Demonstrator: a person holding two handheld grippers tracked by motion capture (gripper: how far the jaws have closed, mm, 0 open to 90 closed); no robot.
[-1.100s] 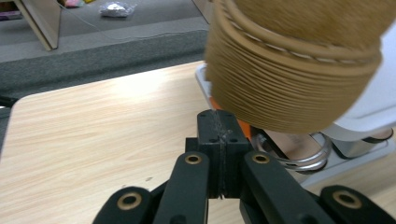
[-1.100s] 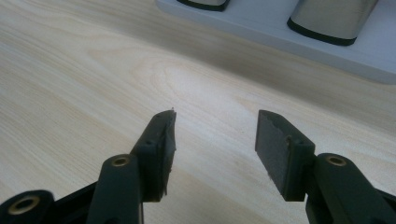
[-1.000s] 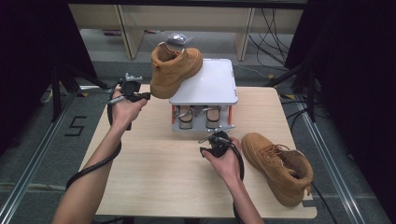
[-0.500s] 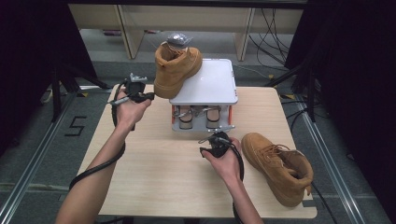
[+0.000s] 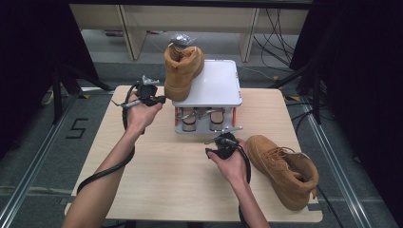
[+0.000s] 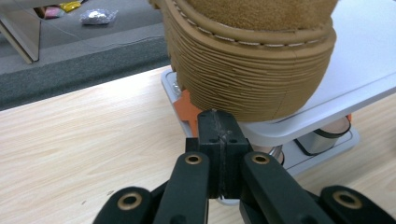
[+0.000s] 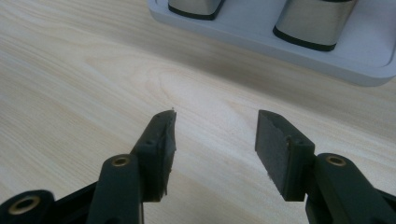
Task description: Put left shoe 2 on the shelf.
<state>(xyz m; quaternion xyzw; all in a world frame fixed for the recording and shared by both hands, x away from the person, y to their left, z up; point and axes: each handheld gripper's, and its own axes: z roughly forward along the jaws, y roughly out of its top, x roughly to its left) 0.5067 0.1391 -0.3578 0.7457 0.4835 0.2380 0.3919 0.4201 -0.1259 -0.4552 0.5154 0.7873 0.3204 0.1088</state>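
Observation:
A tan boot (image 5: 183, 69) stands on the left part of a white two-tier rack's top plate (image 5: 216, 85), with silver stuffing poking out of its collar. Its ribbed sole (image 6: 247, 70) overhangs the plate's edge (image 6: 327, 102) in the left gripper view. My left gripper (image 5: 159, 99) is shut with nothing between its jaws, its tips (image 6: 219, 130) just short of the boot's sole. A second tan boot (image 5: 285, 168) lies on the table at the right. My right gripper (image 5: 216, 141) hovers low in front of the rack, open (image 7: 215, 140) and empty over bare wood.
The rack's lower shelf (image 5: 204, 128) holds metal cups (image 7: 306, 21). The wooden table (image 5: 161, 180) has bare room at the front left and centre. Wooden frames and cables lie on the floor beyond the table. A foil bundle (image 6: 98, 16) rests on the floor.
My left gripper has moved right, toward the boot on the rack. The right gripper and both boots have stayed where they were.

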